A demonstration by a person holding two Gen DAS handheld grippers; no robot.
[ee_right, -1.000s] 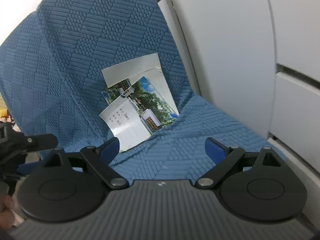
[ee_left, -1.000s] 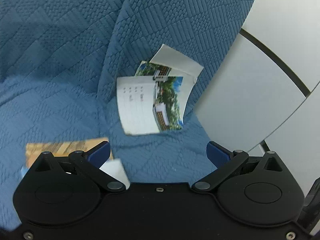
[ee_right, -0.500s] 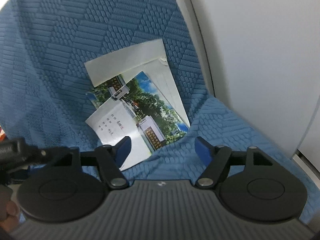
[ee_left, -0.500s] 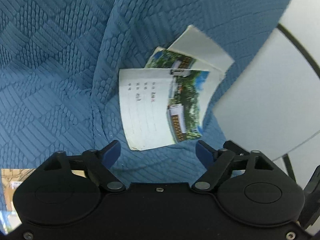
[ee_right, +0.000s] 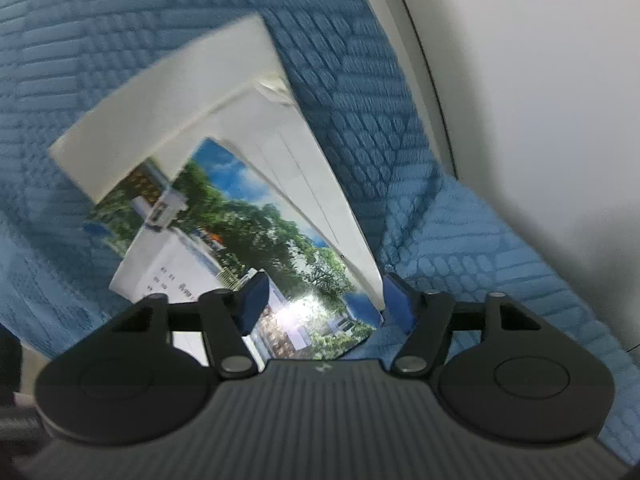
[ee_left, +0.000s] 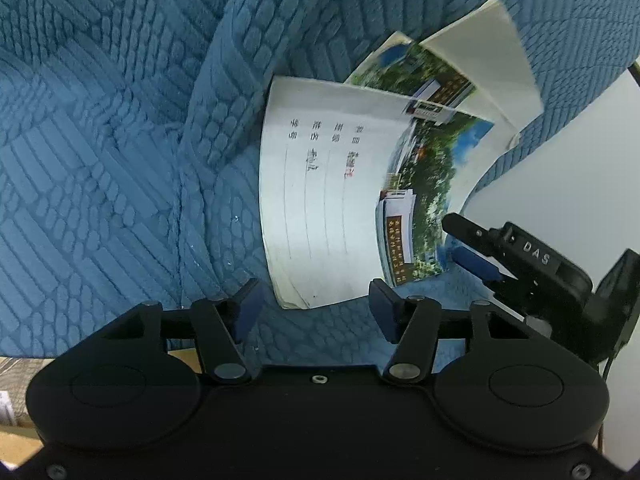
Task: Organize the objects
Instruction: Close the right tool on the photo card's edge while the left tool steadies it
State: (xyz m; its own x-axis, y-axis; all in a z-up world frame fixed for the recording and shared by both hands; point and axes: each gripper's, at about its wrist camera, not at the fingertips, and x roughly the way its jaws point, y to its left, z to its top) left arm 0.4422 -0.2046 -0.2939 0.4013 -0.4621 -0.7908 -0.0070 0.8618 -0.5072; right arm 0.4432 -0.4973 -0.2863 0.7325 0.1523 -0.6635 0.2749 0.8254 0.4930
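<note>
Perhaps three booklets (ee_left: 332, 208); two grippers (ee_left: 314, 312)

Both wrist cameras looked steeply down, close over the booklets (ee_left: 352, 184) on the blue cushion (ee_left: 120, 160). The left view faced them from the left, the right from the right. Both shared the booklets (ee_right: 256, 216).

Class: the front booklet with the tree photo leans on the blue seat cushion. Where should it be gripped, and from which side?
Judging by its lean, grip the booklet by its free bottom edge, coming from the seat front: that edge sticks out clear of the cushion, while its top rests against the papers behind.
</note>
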